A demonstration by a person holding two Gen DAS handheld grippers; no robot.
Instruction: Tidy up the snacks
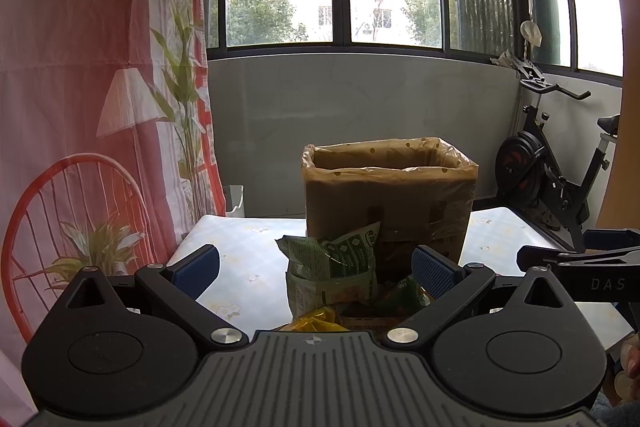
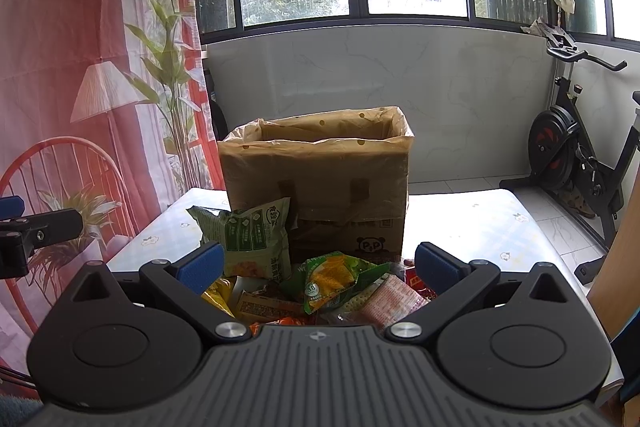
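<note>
Your left hand-held gripper and right hand-held gripper both gaped wide, gripping nothing. The snack packets lay heaped at lower centre on the counter, seemingly touching the lined cardboard box behind.

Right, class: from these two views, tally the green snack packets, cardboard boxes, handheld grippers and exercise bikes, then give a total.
Green snack packets: 2, the upright green-and-white packet and the crumpled green-and-yellow packet
Brown cardboard box lined with a plastic bag: 1
Black two-finger grippers with blue pads: 2, left gripper and right gripper
Black exercise bike: 1
Total: 6
</note>
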